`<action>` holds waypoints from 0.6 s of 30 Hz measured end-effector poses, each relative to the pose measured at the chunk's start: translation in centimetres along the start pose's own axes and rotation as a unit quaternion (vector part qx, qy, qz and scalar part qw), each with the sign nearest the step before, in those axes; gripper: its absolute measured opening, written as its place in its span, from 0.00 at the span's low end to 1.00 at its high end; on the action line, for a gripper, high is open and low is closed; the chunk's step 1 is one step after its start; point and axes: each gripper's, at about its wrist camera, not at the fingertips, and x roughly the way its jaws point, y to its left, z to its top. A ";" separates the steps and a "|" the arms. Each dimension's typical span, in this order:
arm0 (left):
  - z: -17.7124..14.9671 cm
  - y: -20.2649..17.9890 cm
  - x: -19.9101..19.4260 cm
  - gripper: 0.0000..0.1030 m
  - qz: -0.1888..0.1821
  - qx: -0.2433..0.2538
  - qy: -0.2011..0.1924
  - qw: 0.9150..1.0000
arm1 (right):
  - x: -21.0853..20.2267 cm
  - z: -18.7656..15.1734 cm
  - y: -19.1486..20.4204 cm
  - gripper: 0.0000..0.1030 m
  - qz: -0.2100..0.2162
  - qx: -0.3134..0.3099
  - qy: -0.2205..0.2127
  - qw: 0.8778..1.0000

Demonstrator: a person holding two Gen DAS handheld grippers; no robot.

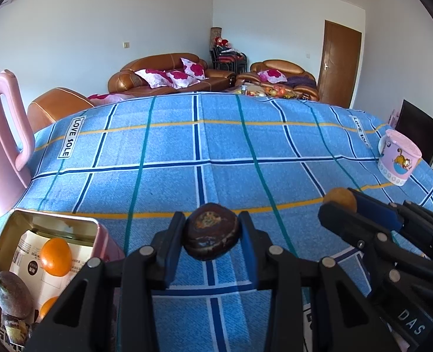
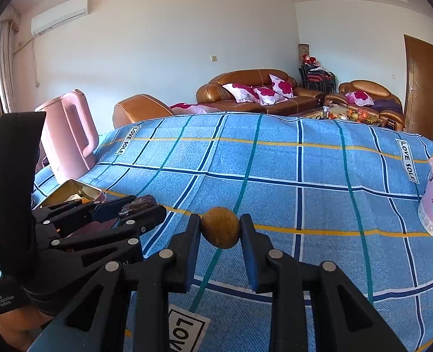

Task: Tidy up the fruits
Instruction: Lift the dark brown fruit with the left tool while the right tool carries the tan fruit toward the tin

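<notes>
My left gripper (image 1: 212, 236) is shut on a dark brown wrinkled fruit (image 1: 212, 234) and holds it above the blue checked cloth (image 1: 216, 152). My right gripper (image 2: 220, 231) is shut on a small tan round fruit (image 2: 220, 231). In the left wrist view the right gripper (image 1: 341, 205) with the tan fruit (image 1: 339, 198) is at the right. In the right wrist view the left gripper (image 2: 141, 206) with the dark fruit (image 2: 137, 204) is at the left. A pink metal tin (image 1: 100, 228) at lower left holds an orange (image 1: 55, 256) and a dark purple fruit (image 1: 12, 294).
A pink kettle (image 1: 2, 146) stands at the table's left edge behind the tin. A pink cartoon tub (image 1: 398, 158) stands at the right edge. Brown sofas (image 1: 169, 73) lie beyond the table's far edge.
</notes>
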 end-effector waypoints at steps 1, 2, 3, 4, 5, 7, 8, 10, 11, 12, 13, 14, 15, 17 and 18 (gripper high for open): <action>0.0 0.0 -0.1 0.37 0.001 0.000 -0.003 1.000 | -0.1 0.0 0.0 0.28 0.000 -0.001 -0.002 1.000; 0.0 -0.1 -0.2 0.37 0.002 0.000 -0.006 1.000 | -0.1 0.0 0.0 0.28 0.000 -0.001 -0.004 1.000; 0.0 -0.1 -0.4 0.37 0.003 0.001 -0.010 1.000 | -0.1 0.0 0.1 0.28 -0.001 -0.001 -0.005 1.000; -0.1 -0.1 -0.5 0.37 0.003 0.001 -0.014 1.000 | -0.2 0.0 0.0 0.28 -0.001 -0.001 -0.007 1.000; -0.1 -0.1 -0.7 0.37 0.003 0.002 -0.017 1.000 | -0.3 -0.1 0.0 0.28 -0.002 -0.001 -0.009 1.000; -0.1 -0.1 -0.9 0.37 0.005 0.002 -0.023 1.000 | -0.6 -0.1 -0.1 0.28 -0.002 -0.002 -0.015 1.000; -0.1 -0.1 -1.0 0.37 0.005 0.002 -0.024 1.000 | -0.7 -0.2 0.0 0.28 -0.002 -0.003 -0.018 1.000; -0.1 -0.1 -1.1 0.37 0.006 0.002 -0.027 1.000 | -0.8 -0.2 0.1 0.28 -0.003 -0.005 -0.023 1.000; -0.1 -0.1 -1.1 0.37 0.006 0.001 -0.028 1.000 | -0.9 -0.2 0.1 0.28 -0.004 -0.006 -0.024 1.000; -0.1 -0.1 -1.2 0.37 0.006 0.001 -0.029 1.000 | -0.9 -0.2 0.1 0.28 -0.004 -0.007 -0.026 1.000; -0.1 0.0 -1.3 0.37 0.007 0.000 -0.031 0.999 | -1.0 -0.2 0.1 0.28 -0.004 -0.007 -0.028 1.000; -0.2 0.0 -1.4 0.37 0.007 -0.001 -0.033 0.999 | -1.1 -0.2 0.1 0.28 -0.005 -0.008 -0.030 1.000; -0.2 0.0 -1.4 0.37 0.007 -0.001 -0.035 0.999 | -1.2 -0.2 0.2 0.28 -0.005 -0.008 -0.031 0.999; -0.2 0.0 -1.6 0.37 0.008 -0.001 -0.040 0.999 | -1.4 -0.2 0.3 0.28 -0.006 -0.010 -0.035 0.999; -0.2 0.0 -1.8 0.37 0.009 -0.001 -0.043 0.999 | -1.5 -0.3 0.3 0.28 -0.006 -0.011 -0.037 0.999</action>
